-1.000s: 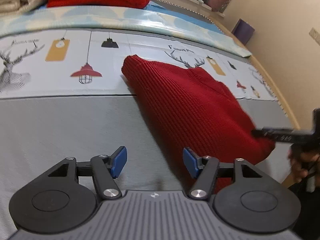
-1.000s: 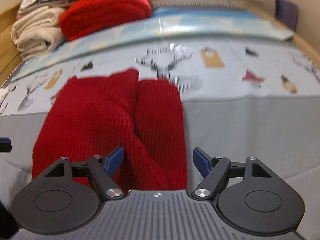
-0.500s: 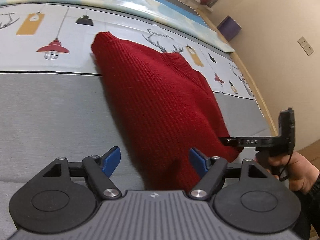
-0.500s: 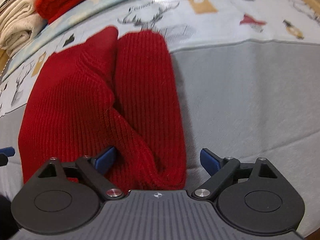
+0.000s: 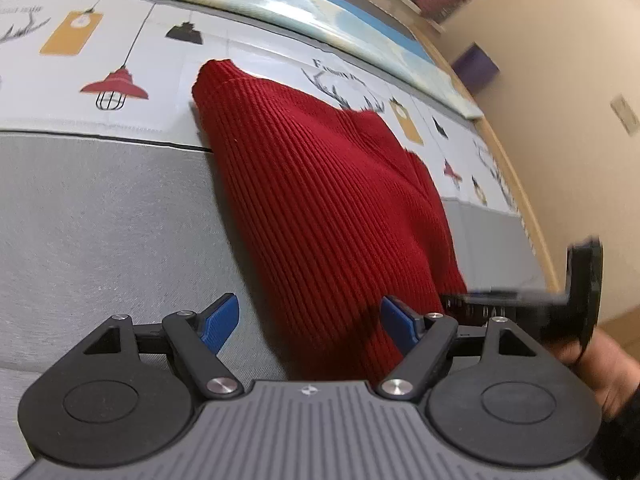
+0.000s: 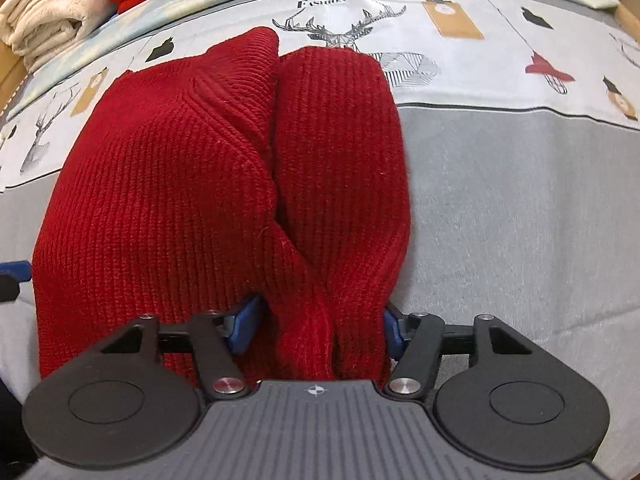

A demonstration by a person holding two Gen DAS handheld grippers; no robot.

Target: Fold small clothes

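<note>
A dark red ribbed knit sweater (image 5: 320, 200) lies folded lengthwise on the bed, its sides folded in to the middle (image 6: 224, 168). My left gripper (image 5: 308, 320) is open with the sweater's near left corner between its blue fingers, not pinched. My right gripper (image 6: 320, 322) has its blue fingers close against the bunched near right hem of the sweater, which fills the gap between them. The right gripper's body also shows at the right edge of the left wrist view (image 5: 552, 300).
The bed cover (image 6: 520, 200) is grey near me and white with deer and lamp prints further back. Folded cream and red clothes (image 6: 56, 8) are stacked at the far left. A wooden bed edge (image 5: 516, 184) and a beige wall lie to the right.
Both grippers have moved forward onto the sweater's near hem. The right gripper's fingers have narrowed around the bunched hem. The left gripper stays open.
</note>
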